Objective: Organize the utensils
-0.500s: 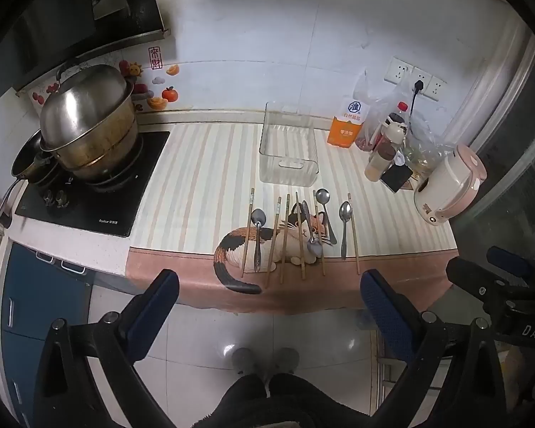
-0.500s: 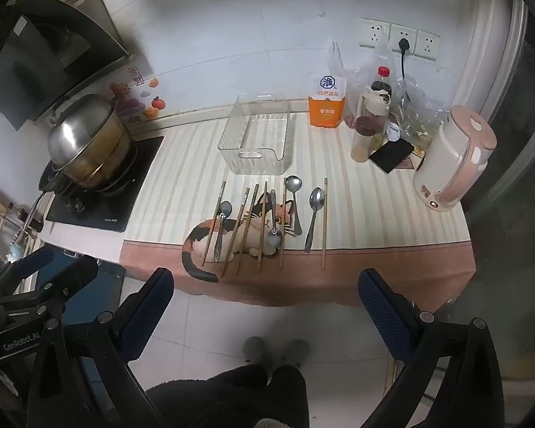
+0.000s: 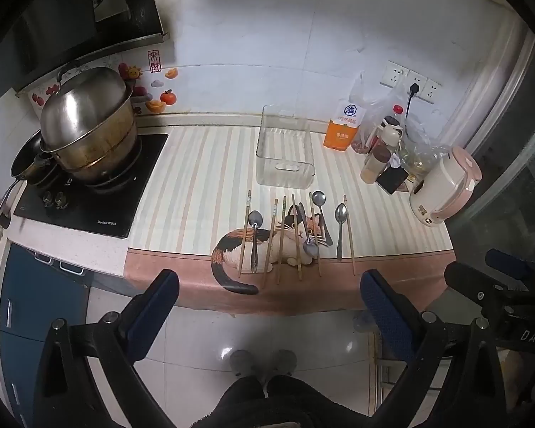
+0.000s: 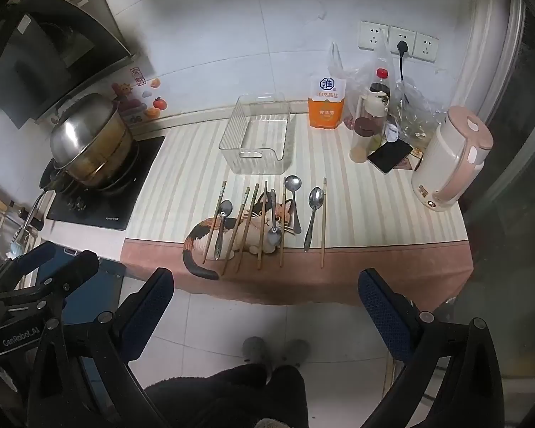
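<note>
Here I hold both tools above the floor, in front of the counter and not yet over it. My left gripper (image 3: pixel 267 303) has its jaws spread wide with nothing between them, and my right gripper (image 4: pixel 265 299) is the same, wide apart and holding nothing.

The utensils lie in a row on the striped mat (image 3: pixel 203 178), near its front edge, on top of the printed cat (image 3: pixel 264 246). Wooden chopsticks (image 3: pixel 245 235) lie roughly parallel, pointing toward the wall, and metal spoons are mixed among them. The left spoon (image 3: pixel 255 228) lies just beside the leftmost chopstick. Two spoons in the middle (image 3: pixel 308 235) cross or touch each other; I cannot tell which lies on top. The right spoon (image 3: pixel 340 224) lies between two chopsticks, apart from the middle group.

Behind the row, nearer the wall, stands the clear plastic bin (image 3: pixel 285 174), upright, and I see nothing inside it. To its left a steel pot (image 3: pixel 85 128) sits on the black stove (image 3: pixel 89 196). To its right stand an orange salt bag (image 3: pixel 340 128), some bottles (image 3: pixel 378 160) and a pink kettle (image 3: pixel 446 189).
</note>
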`<state>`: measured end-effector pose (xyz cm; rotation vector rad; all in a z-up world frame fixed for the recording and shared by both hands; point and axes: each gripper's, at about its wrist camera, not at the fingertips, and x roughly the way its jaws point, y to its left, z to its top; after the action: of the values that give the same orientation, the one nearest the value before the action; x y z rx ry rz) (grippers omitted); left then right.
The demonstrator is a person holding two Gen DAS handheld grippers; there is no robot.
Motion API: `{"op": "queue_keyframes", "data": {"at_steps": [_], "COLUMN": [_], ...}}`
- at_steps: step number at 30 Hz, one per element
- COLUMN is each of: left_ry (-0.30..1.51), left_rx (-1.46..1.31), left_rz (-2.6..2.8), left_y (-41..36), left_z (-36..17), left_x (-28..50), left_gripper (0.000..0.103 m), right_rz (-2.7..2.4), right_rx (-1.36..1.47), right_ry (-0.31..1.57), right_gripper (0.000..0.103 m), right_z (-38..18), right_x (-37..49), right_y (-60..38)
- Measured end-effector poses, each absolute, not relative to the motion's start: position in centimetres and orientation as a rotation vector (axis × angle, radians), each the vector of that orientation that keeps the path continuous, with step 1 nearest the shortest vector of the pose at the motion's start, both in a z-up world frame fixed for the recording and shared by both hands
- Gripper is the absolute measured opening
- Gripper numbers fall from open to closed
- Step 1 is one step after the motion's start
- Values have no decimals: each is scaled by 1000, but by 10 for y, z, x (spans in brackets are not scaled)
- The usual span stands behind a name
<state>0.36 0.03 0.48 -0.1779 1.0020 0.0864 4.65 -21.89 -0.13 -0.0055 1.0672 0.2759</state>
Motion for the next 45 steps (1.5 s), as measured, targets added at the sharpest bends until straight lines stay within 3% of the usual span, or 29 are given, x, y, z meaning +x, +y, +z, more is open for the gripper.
{"op": "queue_keyframes", "data": {"at_steps": [45], "left_ry": [984], "left_rx": [-199], "left_rz": [82], "left_y": [-8], "left_z": [16], "left_x": [-5], "left_gripper": [103], "right_rz": [308], "right_rx": [-6], "right_ry": [1059], "right_gripper": [103], "right_z": [7], "right_x": [43], "right_y": [-217]}}
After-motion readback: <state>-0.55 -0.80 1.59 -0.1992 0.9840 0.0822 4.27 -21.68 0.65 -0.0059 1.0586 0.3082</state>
